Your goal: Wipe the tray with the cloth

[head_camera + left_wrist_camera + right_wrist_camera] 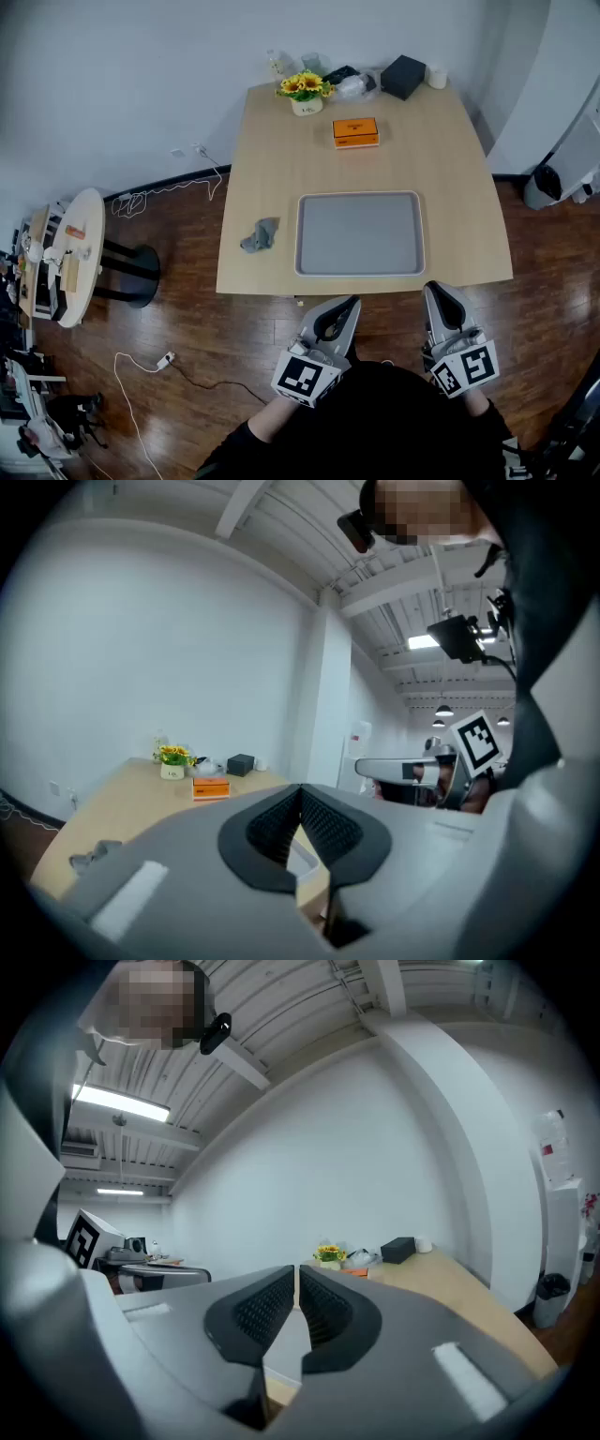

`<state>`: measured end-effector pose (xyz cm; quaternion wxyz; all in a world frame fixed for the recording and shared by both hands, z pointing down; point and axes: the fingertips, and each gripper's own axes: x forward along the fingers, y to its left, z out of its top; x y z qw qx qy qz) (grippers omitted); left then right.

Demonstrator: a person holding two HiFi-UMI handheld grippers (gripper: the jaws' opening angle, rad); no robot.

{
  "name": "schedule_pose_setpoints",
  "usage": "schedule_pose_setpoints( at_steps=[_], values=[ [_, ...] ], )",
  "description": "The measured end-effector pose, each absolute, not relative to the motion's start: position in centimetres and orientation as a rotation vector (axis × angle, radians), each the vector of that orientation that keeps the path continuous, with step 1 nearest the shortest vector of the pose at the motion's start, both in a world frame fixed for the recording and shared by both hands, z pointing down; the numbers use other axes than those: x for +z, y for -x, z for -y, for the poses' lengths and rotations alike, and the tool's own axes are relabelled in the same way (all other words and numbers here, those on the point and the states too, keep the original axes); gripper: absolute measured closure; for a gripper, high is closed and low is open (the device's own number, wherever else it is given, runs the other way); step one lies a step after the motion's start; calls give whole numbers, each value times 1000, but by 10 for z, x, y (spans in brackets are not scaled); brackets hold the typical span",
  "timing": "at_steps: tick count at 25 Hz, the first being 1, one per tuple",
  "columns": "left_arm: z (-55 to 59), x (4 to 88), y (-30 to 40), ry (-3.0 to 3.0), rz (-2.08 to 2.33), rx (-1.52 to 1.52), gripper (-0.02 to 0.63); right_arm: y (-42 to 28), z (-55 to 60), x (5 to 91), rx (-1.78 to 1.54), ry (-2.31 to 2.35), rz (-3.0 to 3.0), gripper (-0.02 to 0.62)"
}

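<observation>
A flat grey tray lies on the wooden table near its front edge. A crumpled grey cloth rests on the table just left of the tray, apart from it. Both grippers hang in front of the table edge, below the tray, held close to the person's body. My left gripper is shut and empty; its jaws meet in the left gripper view, with the cloth far off to the left. My right gripper is also shut with nothing in it. A strip of the tray shows below its jaws.
At the table's far end stand an orange box, a pot of yellow flowers, a black box and a white cup. A round side table stands at the left, cables lie on the floor, a bin stands at the right.
</observation>
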<state>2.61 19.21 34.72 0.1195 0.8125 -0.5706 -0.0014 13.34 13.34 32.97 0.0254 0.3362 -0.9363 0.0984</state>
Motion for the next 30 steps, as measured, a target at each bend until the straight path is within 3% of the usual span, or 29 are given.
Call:
schedule_pose_setpoints(
  at_steps=[11,17,22,25,28,30],
  values=[
    [-81,348,87,-2476,1503,46,606,-16,-39,320,337,-1099,2823,581],
    [-48,370,98,-2398,1533,116,606,-26,9,338,402,-1102,2757,586],
    [-36,425,127,-2207,1594,203,606,-68,65,424,475,-1101,2525,578],
    [-53,461,167,-2063,1650,241,606,-92,79,521,561,-1087,2308,535],
    [-69,482,190,-1948,1698,252,606,-105,71,606,669,-986,2105,400],
    [-74,496,197,-1891,1715,278,606,-116,62,638,689,-951,1998,380]
  ],
)
